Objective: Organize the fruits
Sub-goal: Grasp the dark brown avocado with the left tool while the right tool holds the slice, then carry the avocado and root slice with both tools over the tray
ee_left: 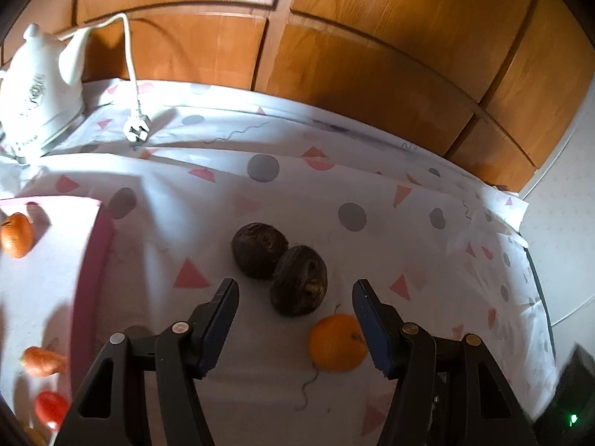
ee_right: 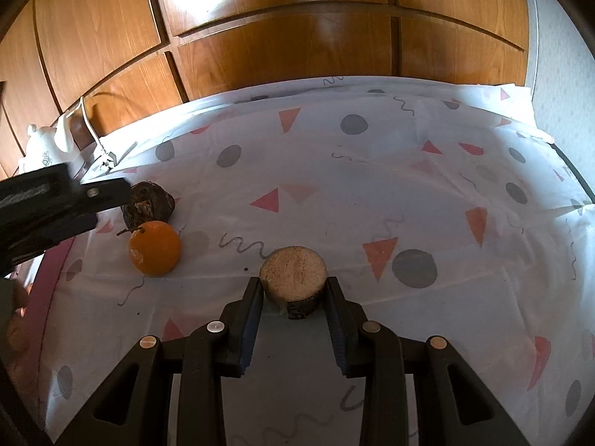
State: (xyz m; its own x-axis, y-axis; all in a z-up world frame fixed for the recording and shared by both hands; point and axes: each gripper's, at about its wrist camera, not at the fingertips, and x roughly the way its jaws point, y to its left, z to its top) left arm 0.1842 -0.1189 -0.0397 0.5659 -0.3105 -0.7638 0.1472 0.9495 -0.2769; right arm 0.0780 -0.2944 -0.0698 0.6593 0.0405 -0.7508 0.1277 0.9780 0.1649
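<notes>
In the left wrist view my left gripper (ee_left: 295, 284) is open over the patterned cloth. Two dark brown round fruits (ee_left: 260, 251) (ee_left: 299, 284) lie touching each other just past its fingertips. An orange (ee_left: 338, 342) sits between the fingers, close against the right one, and neither pad presses on it. In the right wrist view my right gripper (ee_right: 293, 280) is shut on a short round piece (ee_right: 293, 275) with a pale flat top and a dark rough side. The same orange (ee_right: 154, 247) and a dark fruit (ee_right: 148, 200) lie to its left.
A pink-rimmed tray (ee_left: 93, 260) at the left holds another orange (ee_left: 16, 234), an orange-red piece (ee_left: 42, 360) and a red one (ee_left: 50, 409). A white kettle (ee_left: 33, 93) and its plug (ee_left: 137, 128) stand at the back left. Wooden cabinet doors (ee_left: 334, 37) rise behind the table.
</notes>
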